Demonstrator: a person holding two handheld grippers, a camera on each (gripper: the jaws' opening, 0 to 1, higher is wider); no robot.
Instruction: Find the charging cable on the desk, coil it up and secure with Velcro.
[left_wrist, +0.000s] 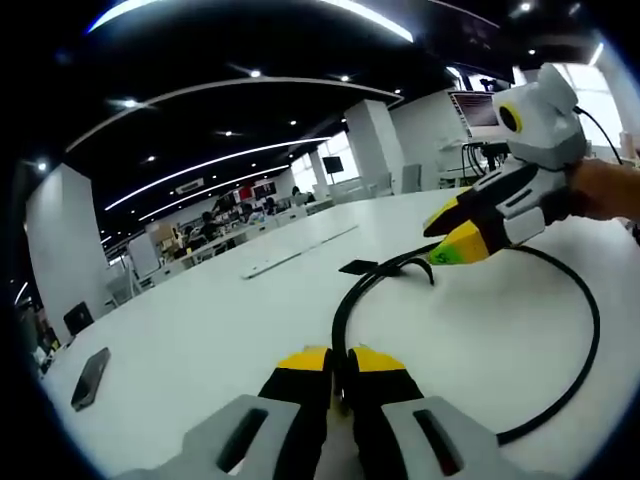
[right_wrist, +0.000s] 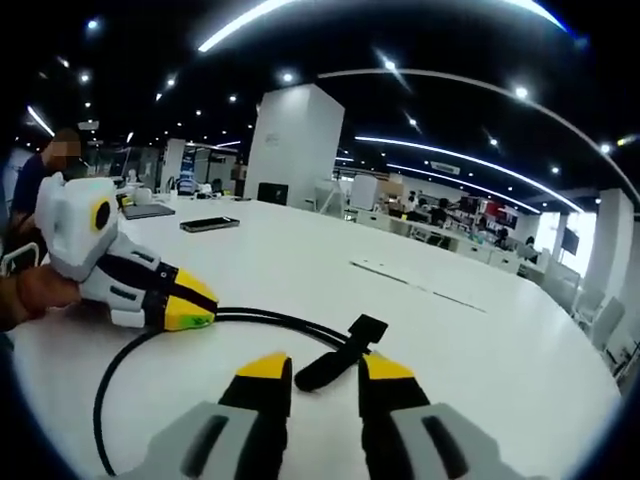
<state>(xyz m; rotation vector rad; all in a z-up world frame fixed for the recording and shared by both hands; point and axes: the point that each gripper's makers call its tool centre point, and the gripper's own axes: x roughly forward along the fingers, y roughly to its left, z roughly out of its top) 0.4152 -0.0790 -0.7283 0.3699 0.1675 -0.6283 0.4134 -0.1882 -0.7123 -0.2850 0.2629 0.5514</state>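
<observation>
A black charging cable (left_wrist: 590, 330) lies in a wide loop on the white desk (left_wrist: 200, 330). My left gripper (left_wrist: 340, 360) is shut on a stretch of it; the cable runs up between the yellow tips and bends right. From the right comes my right gripper (left_wrist: 442, 238), its tips at the cable's end. A flat black Velcro tab (left_wrist: 358, 266) lies beside that end. In the right gripper view the right gripper (right_wrist: 325, 366) stands open, with the cable's end (right_wrist: 322, 372) lying between its jaws and the Velcro tab (right_wrist: 366, 327) just beyond. The left gripper (right_wrist: 205, 310) pinches the cable (right_wrist: 262, 319) at left.
A dark phone (left_wrist: 90, 378) (right_wrist: 210, 224) lies flat further off on the desk. A thin white strip (left_wrist: 290, 258) (right_wrist: 410, 282) lies across the middle. A person (right_wrist: 45, 165) sits at the far left by a laptop (right_wrist: 150, 210). Hands (left_wrist: 610, 190) (right_wrist: 30, 290) hold the grippers.
</observation>
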